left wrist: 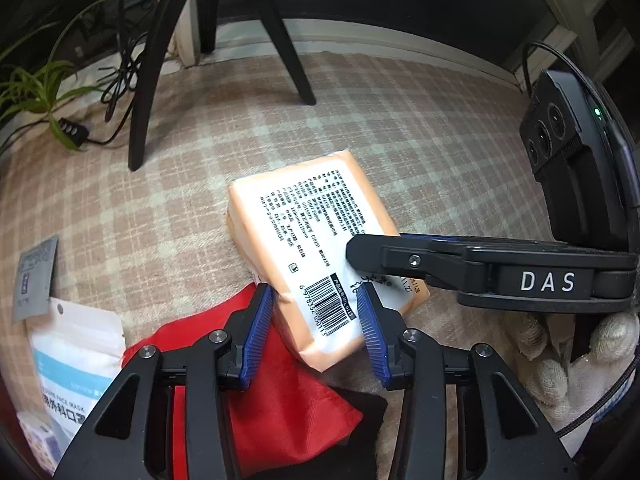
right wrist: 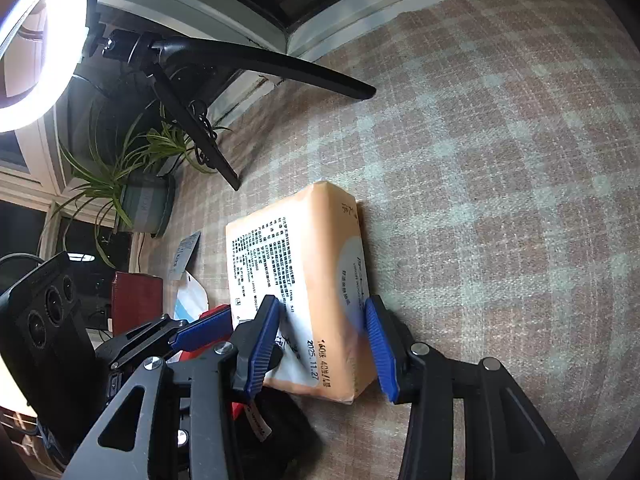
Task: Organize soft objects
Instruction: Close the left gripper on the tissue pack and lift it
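An orange tissue pack (left wrist: pixel 308 252) with a white printed label lies on the checked cloth, its near end resting on a red cloth pouch (left wrist: pixel 288 396). My left gripper (left wrist: pixel 316 320) is open, its blue pads on either side of the pack's near corner. My right gripper (right wrist: pixel 324 340) has its pads against the top and the side of the same pack (right wrist: pixel 296 280), gripping it; in the left wrist view it reaches in from the right (left wrist: pixel 400 260). A black soft item (right wrist: pixel 288 420) lies under the pack's near end.
A face mask packet (left wrist: pixel 76 364) and a grey sachet (left wrist: pixel 36 280) lie at the left. Black tripod legs (left wrist: pixel 160 64) stand at the back, with a ring light (right wrist: pixel 24 60), a potted plant (right wrist: pixel 140 196) and cables. A dark red box (right wrist: pixel 136 300) stands at the left.
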